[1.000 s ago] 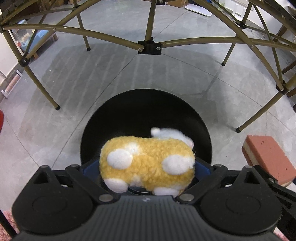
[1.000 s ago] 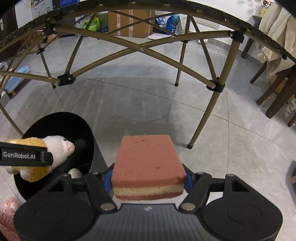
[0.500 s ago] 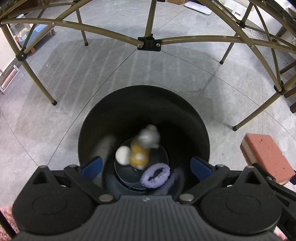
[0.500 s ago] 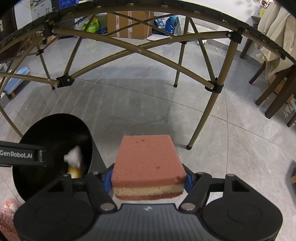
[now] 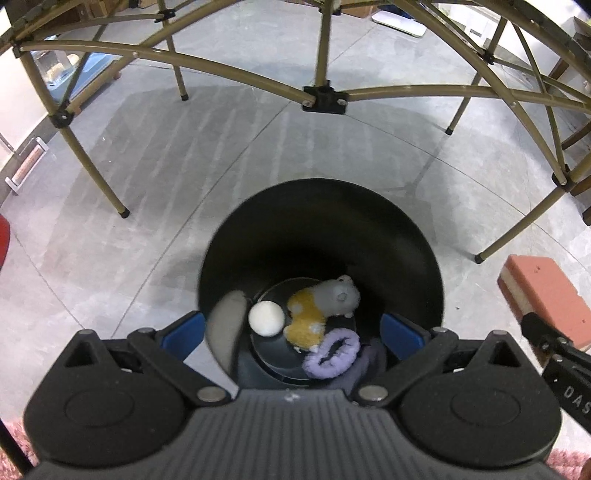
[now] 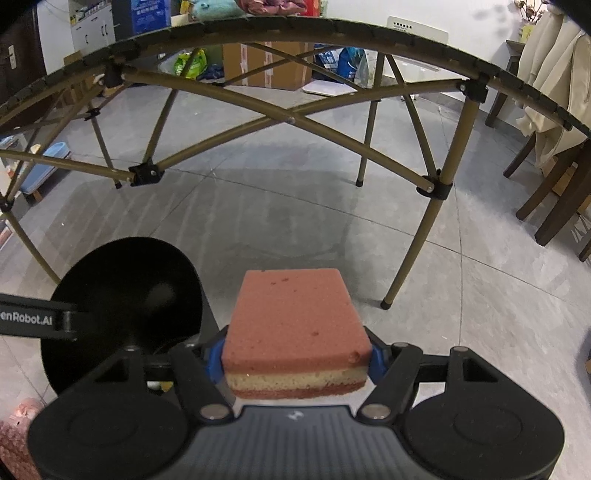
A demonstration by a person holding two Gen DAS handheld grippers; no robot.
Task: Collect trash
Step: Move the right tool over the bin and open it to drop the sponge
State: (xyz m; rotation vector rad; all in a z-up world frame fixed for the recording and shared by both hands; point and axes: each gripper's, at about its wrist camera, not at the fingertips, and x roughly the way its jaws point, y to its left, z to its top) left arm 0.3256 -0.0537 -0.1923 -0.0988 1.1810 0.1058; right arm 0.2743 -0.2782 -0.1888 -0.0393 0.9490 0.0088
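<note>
So the left gripper (image 5: pixel 291 328) hangs open above the black bin (image 5: pixel 321 206), plush toy (image 5: pixel 317 310) on its bottom; right gripper (image 6: pixel 295 360) clamps the sponge (image 6: pixel 295 325) beside the rim; next, probably swing over, release.

Grey tiled floor (image 6: pixel 258 206) with thin grout lines, carrying striped shadow beneath a folding table (image 6: pixel 295 29). Table frame of olive-tan tubes (image 6: pixel 295 120) crossed and joined by black connectors (image 6: pixel 146 173), ending in black-capped feet. Cardboard boxes (image 6: pixel 266 62) and coloured bags (image 6: pixel 192 64) against a white wall (image 6: pixel 461 22) at the far side. Dark wooden chair (image 6: pixel 550 184) at right, draped with pale cloth (image 6: pixel 550 74). Pink rug (image 6: pixel 16 439) at lower left. Light blue tray (image 6: pixel 44 166) on floor at left.
</note>
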